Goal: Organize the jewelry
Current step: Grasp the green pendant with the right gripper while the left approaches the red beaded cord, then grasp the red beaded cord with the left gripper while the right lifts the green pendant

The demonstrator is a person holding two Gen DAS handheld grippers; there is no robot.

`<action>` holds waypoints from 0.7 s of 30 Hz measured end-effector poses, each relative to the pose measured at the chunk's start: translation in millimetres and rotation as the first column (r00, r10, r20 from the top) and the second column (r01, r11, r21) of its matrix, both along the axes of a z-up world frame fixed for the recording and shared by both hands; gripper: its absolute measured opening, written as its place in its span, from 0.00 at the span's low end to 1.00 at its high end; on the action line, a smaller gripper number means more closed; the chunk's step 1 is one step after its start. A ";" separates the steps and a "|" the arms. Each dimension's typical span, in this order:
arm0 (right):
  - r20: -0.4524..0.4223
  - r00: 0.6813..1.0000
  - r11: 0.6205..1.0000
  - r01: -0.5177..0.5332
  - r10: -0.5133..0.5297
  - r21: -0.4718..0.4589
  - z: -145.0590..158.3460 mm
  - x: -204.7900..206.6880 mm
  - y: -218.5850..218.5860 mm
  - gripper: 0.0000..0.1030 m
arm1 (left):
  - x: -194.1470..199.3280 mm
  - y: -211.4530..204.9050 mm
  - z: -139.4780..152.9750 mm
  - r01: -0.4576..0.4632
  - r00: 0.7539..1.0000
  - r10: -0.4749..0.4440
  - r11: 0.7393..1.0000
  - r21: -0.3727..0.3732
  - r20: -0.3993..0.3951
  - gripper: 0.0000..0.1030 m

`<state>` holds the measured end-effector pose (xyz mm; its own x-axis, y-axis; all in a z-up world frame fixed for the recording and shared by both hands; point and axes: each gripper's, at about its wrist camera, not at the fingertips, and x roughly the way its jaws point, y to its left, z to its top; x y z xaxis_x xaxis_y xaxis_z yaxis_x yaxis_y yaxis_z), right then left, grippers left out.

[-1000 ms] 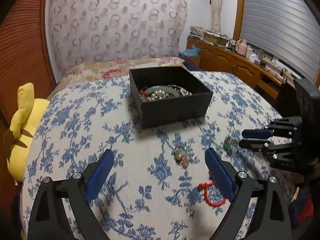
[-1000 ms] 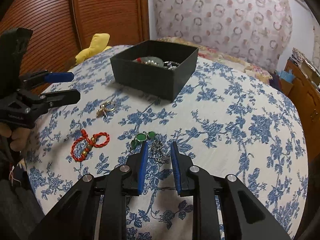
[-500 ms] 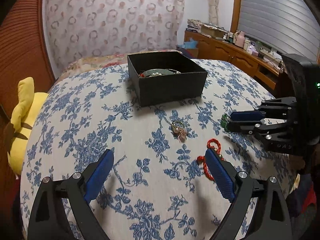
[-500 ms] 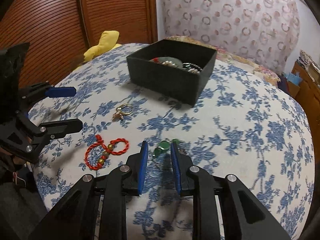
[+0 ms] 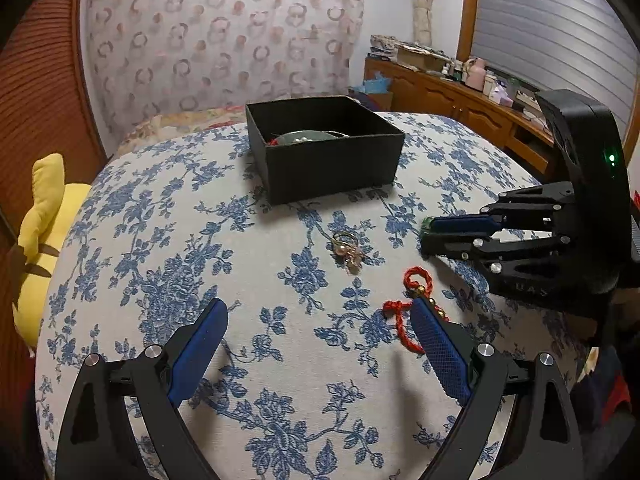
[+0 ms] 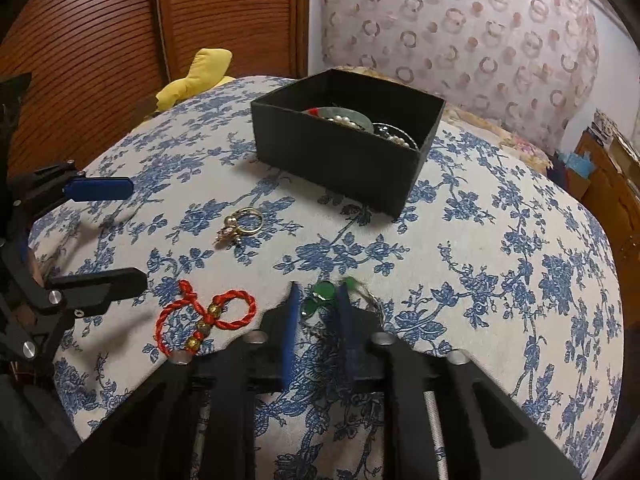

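Green-stone necklace gripped at bedside sorting — black box waits

The right gripper has its fingers narrowed around the green-stone necklace, seemingly bound for the black jewelry box at 12 o'clock; the left gripper, wide and empty, hangs by the red cord bracelet — gold ring unsorted.
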<state>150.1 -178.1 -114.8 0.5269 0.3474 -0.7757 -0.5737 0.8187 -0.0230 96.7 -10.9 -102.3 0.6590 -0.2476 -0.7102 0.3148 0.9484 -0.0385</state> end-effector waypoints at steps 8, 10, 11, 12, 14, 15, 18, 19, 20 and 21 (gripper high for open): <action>0.009 1.000 0.999 0.014 -0.014 0.051 5.9 -14.2 -20.2 0.08 | -3.6 -12.8 -3.5 0.036 0.999 -0.036 0.999 0.014 -0.012 0.86; 0.010 1.000 0.997 0.023 -0.024 0.074 7.1 -19.5 -27.9 0.08 | -5.2 -16.3 -3.8 0.052 0.999 -0.052 0.999 0.013 -0.015 0.80; 0.011 1.000 0.996 0.028 -0.029 0.081 7.2 -22.4 -31.9 0.08 | -5.4 -18.0 -4.2 0.061 0.998 -0.061 0.998 0.009 -0.021 0.73; 0.011 0.999 0.996 0.032 -0.033 0.083 6.8 -24.5 -34.1 0.08 | -5.1 -19.0 -4.6 0.067 0.997 -0.067 0.998 0.006 -0.026 0.67; 0.011 0.999 0.996 0.040 -0.041 0.081 4.5 -29.1 -37.9 0.08 | -4.4 -22.0 -5.8 0.079 0.996 -0.079 0.997 0.003 -0.036 0.57; 0.014 0.999 0.996 0.042 -0.043 0.076 3.4 -30.7 -39.0 0.08 | -3.4 -23.6 -6.7 0.084 0.996 -0.084 0.996 0.003 -0.042 0.51; 0.025 0.998 0.996 0.049 -0.051 0.075 1.4 -34.6 -41.6 0.08 | -2.3 -27.6 -8.5 0.096 0.994 -0.095 0.995 0.007 -0.053 0.41; 0.030 0.998 0.996 0.053 -0.056 0.078 1.8 -34.7 -42.1 0.08 | -2.2 -29.0 -8.7 0.100 0.994 -0.100 0.995 0.009 -0.053 0.41; 0.029 0.998 0.995 0.056 -0.058 0.080 1.2 -34.3 -42.3 0.08 | -1.9 -30.8 -8.7 0.105 0.993 -0.104 0.994 0.010 -0.053 0.41; 0.026 0.998 0.995 0.057 -0.060 0.083 0.2 -33.7 -41.8 0.08 | -1.5 -33.1 -8.6 0.111 0.992 -0.111 0.994 0.015 -0.053 0.40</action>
<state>116.4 -219.9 -114.6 0.5694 0.3776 -0.7302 -0.5247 0.8507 0.0308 95.2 -44.0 -111.0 0.5903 -0.3044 -0.7476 0.4162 0.9083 -0.0412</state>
